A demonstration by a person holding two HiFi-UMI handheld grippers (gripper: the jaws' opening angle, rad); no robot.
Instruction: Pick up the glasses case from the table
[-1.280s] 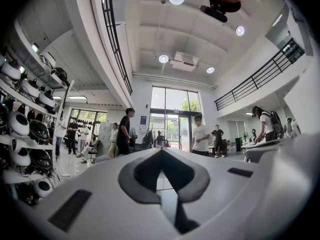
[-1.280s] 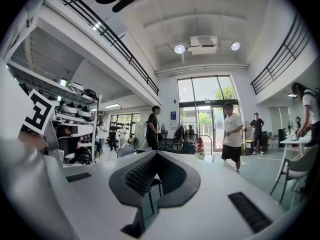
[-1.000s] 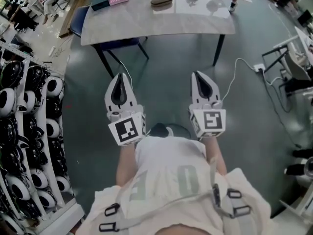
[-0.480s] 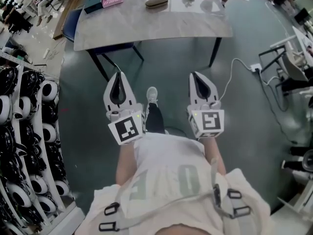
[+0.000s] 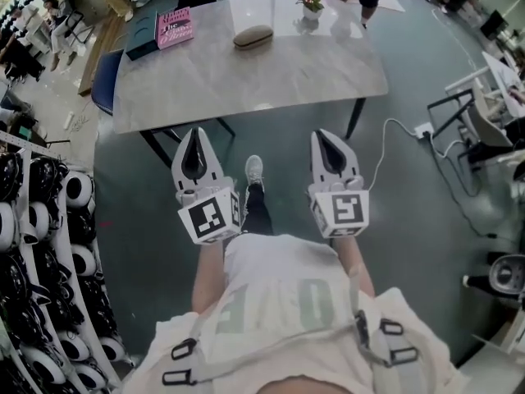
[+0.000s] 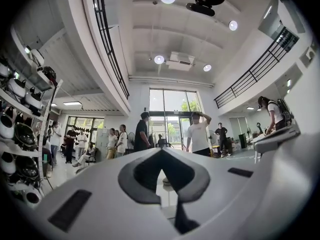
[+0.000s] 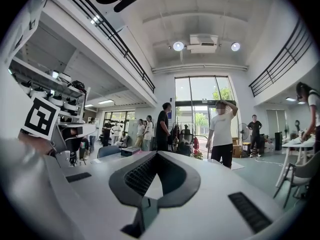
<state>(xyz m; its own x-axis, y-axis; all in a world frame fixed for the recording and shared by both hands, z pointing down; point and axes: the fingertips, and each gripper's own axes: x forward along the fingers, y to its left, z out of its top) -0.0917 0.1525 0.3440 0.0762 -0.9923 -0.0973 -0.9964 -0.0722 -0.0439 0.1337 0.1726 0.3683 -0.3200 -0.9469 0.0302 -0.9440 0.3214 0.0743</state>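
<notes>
Now the case (image 5: pixel 253 36) lies by the table's (image 5: pixel 246 80) far edge. The left gripper (image 5: pixel 195 134) and right gripper (image 5: pixel 322 135) are closed, empty, off the near edge.

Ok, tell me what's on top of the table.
On the table: the glasses case, a pink book beside a dark box, and a small flower pot. Nothing lies on the case; it is closed, so its inside is hidden.
</notes>
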